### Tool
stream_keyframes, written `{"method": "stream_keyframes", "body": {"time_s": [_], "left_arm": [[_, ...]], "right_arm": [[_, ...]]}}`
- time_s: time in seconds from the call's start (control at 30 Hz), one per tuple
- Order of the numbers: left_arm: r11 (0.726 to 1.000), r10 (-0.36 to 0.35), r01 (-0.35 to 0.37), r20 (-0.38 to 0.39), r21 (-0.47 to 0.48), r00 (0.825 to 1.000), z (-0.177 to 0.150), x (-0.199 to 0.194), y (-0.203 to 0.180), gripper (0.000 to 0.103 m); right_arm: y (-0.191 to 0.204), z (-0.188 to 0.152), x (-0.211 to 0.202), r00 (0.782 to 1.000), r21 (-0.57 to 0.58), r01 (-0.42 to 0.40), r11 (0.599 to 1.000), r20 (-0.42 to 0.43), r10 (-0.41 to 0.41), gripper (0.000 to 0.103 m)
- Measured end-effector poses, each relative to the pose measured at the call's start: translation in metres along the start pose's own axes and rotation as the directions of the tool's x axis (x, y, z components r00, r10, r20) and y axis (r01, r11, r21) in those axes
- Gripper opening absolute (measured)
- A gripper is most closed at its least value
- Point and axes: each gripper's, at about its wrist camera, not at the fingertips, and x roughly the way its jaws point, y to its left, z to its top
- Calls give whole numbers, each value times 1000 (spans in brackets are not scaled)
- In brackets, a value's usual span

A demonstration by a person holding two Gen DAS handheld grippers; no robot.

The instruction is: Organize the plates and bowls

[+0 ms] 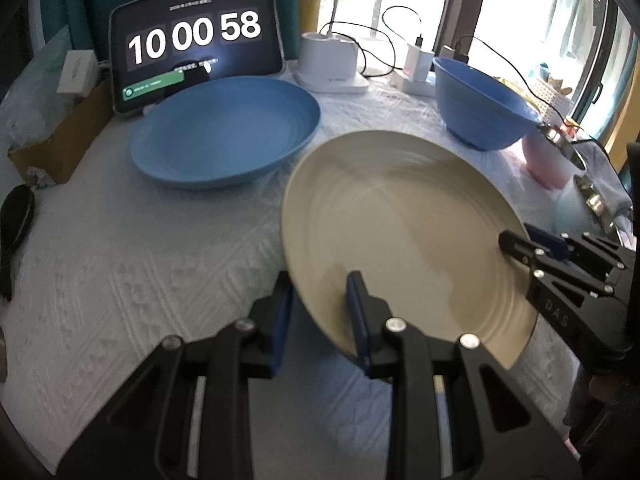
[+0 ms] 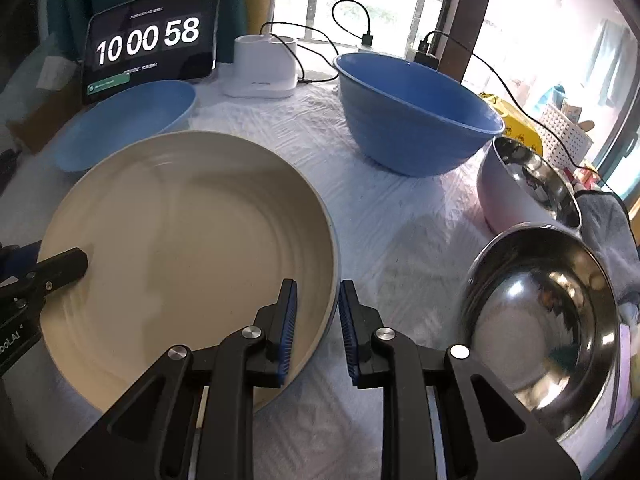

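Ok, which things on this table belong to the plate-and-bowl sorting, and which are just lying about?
Job:
- round beige ridged plate, gripped at opposite rims by left claw and right claw
- shallow blue plate
- deep blue bowl
- two shiny steel bowls

Lying about:
- black tablet showing a clock
- white charging dock
- black cables
- grey cloth

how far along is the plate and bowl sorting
Early on. Nothing looks stacked yet: the blue plate, blue bowl and two steel bowls each sit apart on the white cloth. In hand: the cream plate, with the left gripper and right gripper each clamped on its rim at opposite sides. Left: placing that plate, probably onto the blue one, and nesting the bowls.
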Motion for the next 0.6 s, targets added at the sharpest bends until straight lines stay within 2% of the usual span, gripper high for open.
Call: {"method": "stream_keyframes", "body": {"time_s": [0.6], "left_arm": [[1000,7,-7,14,6,1000,-6,-1,3,30]], "right_arm": [[3,-11,-7,1000,37,0,999,14,0,23]]}}
